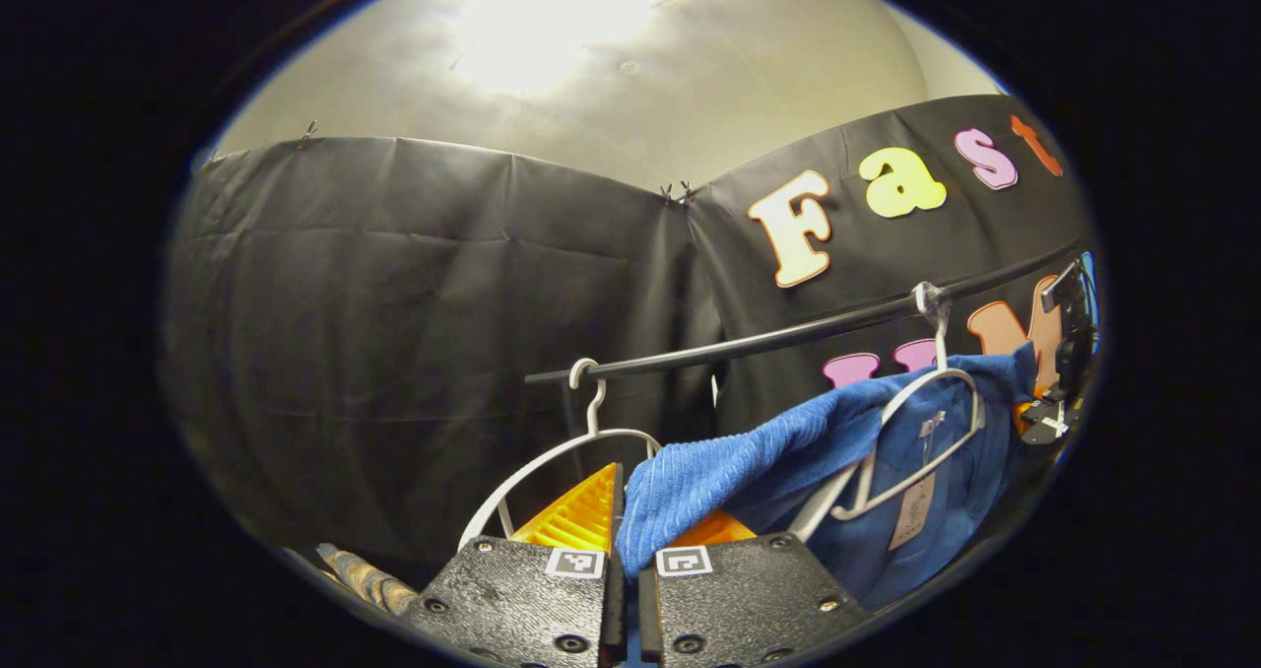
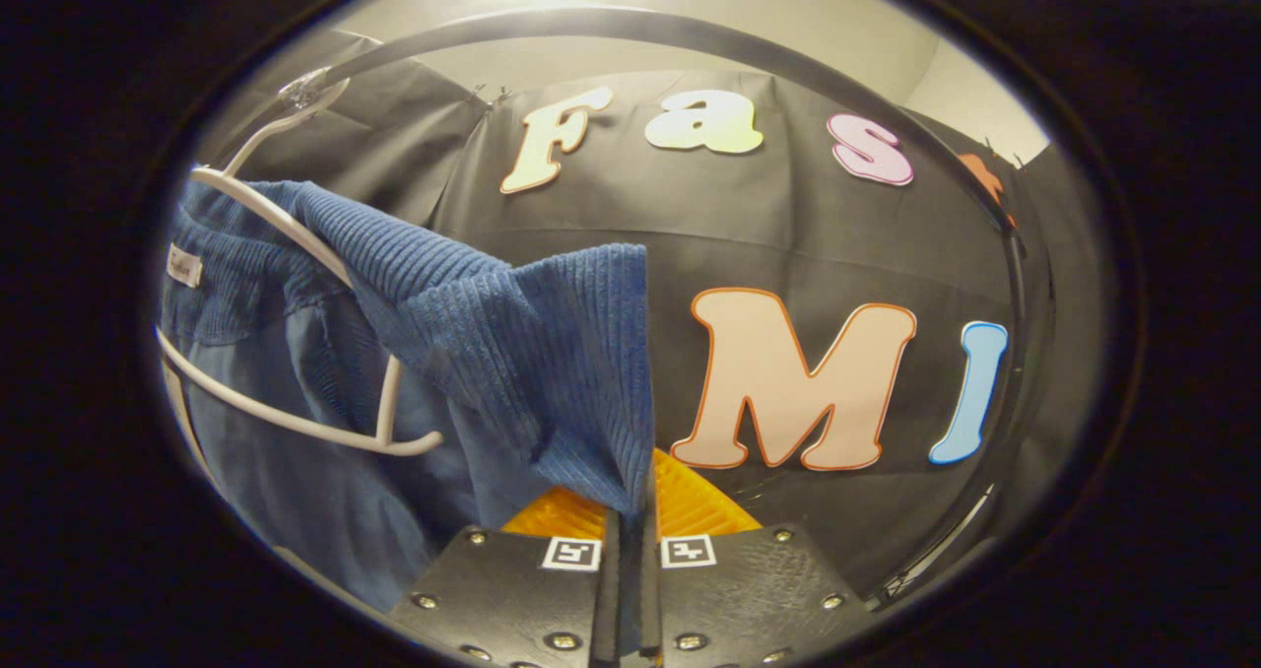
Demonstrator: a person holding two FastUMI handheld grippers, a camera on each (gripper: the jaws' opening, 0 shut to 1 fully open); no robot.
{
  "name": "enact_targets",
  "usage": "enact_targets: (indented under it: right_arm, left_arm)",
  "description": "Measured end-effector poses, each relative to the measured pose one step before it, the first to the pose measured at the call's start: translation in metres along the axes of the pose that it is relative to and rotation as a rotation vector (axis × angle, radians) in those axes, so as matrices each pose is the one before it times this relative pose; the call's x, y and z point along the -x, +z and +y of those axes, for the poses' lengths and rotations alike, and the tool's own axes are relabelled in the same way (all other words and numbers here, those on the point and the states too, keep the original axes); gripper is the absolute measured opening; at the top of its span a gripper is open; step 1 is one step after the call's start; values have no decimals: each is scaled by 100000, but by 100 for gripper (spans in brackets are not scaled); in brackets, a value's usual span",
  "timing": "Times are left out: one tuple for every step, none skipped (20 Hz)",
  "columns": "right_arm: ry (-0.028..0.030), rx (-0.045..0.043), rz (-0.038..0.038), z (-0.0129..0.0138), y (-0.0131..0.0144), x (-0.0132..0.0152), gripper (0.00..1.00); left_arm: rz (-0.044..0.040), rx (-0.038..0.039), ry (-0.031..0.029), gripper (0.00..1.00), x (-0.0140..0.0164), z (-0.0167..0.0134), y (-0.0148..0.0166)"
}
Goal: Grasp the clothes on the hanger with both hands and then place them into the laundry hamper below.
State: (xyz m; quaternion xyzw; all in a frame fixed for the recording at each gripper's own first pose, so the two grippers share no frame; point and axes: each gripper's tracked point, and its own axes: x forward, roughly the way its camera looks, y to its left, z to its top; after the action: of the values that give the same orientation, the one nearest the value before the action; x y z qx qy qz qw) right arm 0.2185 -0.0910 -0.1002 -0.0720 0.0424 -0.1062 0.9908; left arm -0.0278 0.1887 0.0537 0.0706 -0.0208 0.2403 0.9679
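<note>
A blue corduroy garment [image 1: 788,451] hangs on a white hanger [image 1: 951,377] from the black rail [image 1: 788,333]. In the left gripper view, my left gripper [image 1: 629,550] is shut on one edge of the cloth, which is pulled out toward the camera. My right gripper [image 2: 640,525] is shut on another fold of the same garment [image 2: 532,353], drawn off the hanger [image 2: 286,225] at the left of the right gripper view. Far off, the other gripper [image 1: 1062,353] appears at the right edge of the left gripper view, beside the garment.
An empty white hanger [image 1: 552,456] hangs on the rail left of the garment. The rail [image 2: 630,26] arches overhead and bends down at the right in the right gripper view. A brownish striped object [image 1: 360,574] lies low at the left. Black cloth walls stand behind.
</note>
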Motion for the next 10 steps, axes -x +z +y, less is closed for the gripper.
enact_targets:
  right_arm:
    - [449, 66, 30, 191, -141, -94, 8]
    - [1040, -276, 234, 328, -81, -99, 8]
    - [639, 2, 6, 146, -167, -307, 8]
    - [53, 683, 18, 73, -80, -189, 8]
    - [290, 762, 222, 187, -244, -204, 8]
    - [402, 443, 317, 198, -97, -139, 8]
    - [431, 127, 217, 157, -166, -215, 8]
    - [219, -31, 54, 56, -63, -273, 8]
    - [39, -92, 15, 15, -23, -302, 8]
    - [-110, -99, 1, -18, -51, -309, 8]
  left_arm:
    - [51, -251, 688, 5, -376, 397, -221]
    - [1296, 537, 363, 5, -88, 214, -503]
    - [1205, 739, 702, 5, -211, 217, -578]
    - [1454, 1059, 230, 5, -236, -80, -589]
    - [1437, 688, 234, 5, -105, 13, -644]
    - [1392, 272, 188, 5, -62, 84, -816]
    - [1208, -62, 78, 5, -43, -71, -580]
    - [1040, -164, -86, 6, -214, -244, -551]
    - [715, -130, -85, 7, -169, -92, -437]
    - [683, -6, -285, 6, -60, -83, -446]
